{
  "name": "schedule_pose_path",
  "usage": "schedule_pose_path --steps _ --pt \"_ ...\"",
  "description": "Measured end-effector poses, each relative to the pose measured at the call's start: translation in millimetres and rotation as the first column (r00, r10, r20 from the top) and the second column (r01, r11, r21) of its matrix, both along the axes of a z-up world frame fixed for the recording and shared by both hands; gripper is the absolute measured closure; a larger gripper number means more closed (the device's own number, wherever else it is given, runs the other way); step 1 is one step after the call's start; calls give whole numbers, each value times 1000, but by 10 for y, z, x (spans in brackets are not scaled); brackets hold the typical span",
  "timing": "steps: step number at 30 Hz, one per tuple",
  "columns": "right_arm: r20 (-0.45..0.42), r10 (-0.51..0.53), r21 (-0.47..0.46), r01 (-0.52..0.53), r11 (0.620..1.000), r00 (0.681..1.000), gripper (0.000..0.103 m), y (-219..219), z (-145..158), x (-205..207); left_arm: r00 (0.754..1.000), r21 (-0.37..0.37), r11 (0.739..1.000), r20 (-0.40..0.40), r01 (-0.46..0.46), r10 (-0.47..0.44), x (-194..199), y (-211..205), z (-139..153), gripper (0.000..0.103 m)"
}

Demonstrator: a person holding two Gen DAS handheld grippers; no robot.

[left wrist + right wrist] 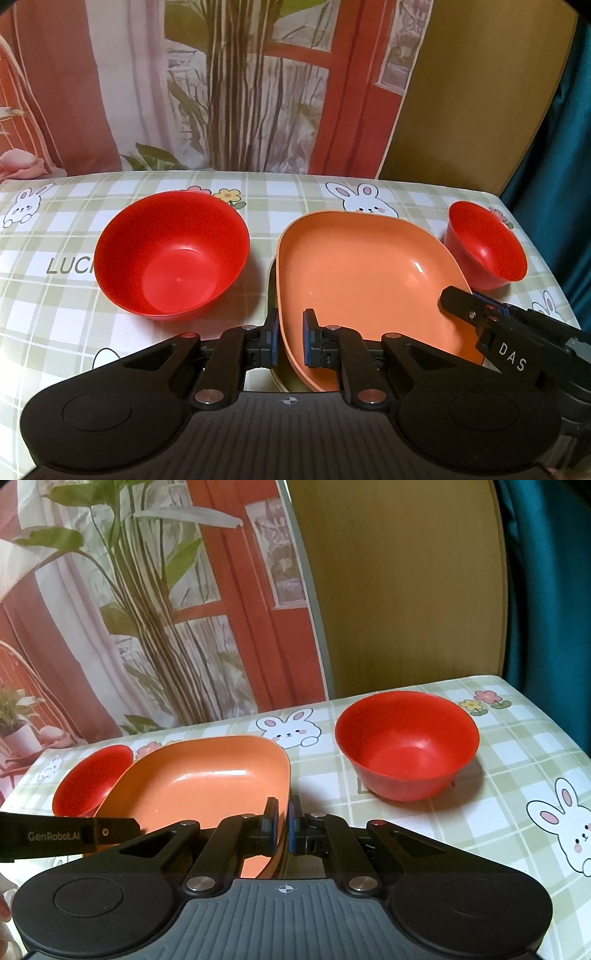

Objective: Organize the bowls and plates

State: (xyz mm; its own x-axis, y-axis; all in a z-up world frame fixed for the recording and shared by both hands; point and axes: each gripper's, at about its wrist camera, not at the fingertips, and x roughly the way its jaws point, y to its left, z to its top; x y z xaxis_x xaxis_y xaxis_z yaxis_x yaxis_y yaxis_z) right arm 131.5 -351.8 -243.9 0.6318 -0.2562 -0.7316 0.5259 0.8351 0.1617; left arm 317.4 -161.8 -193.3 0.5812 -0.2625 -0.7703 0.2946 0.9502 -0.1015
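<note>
The desk (258,184), under a green-checked cloth printed with rabbits and flowers, carries three pieces of tableware that can be counted: one orange squarish plate (362,273) and two red bowls, all empty. Beneath the plate's near left edge, the left wrist view shows a dark rim of something lying under it; what that is cannot be told. The plate lies in the middle of the desk, between the bowls. The left red bowl (173,254) stands on the cloth just left of the plate, and the right red bowl (484,247) stands near the plate's far right corner. The right wrist view shows the right bowl whole, well apart from the plate, while the left one there is half hidden behind the plate's far edge. Two claws are in play, both on the plate. The left claw (290,339) is clamped on the plate's near left rim, one pad inside and one outside. The right claw (282,823) is clamped on its near right rim the same way. Each view also catches the other claw from the side, reaching over the plate. Behind the desk hangs a printed backdrop (221,85) of red windows and plants, with a brown panel (480,92) to its right.
</note>
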Motion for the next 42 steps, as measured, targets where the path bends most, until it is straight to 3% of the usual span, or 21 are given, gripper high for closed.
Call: schedule_pose_path --steps 24,34,42 --pt "-11 18 -37 -18 999 1000 96 75 -23 -49 997 55 998 74 26 -30 -135 -14 70 88" --pt "-52 29 -59 -32 998 998 94 125 -91 -13 999 76 997 51 15 -19 -161 19 -25 88" --pt "-36 21 -55 -23 998 999 92 133 -82 -47 998 66 998 56 5 -9 -155 25 -31 87"
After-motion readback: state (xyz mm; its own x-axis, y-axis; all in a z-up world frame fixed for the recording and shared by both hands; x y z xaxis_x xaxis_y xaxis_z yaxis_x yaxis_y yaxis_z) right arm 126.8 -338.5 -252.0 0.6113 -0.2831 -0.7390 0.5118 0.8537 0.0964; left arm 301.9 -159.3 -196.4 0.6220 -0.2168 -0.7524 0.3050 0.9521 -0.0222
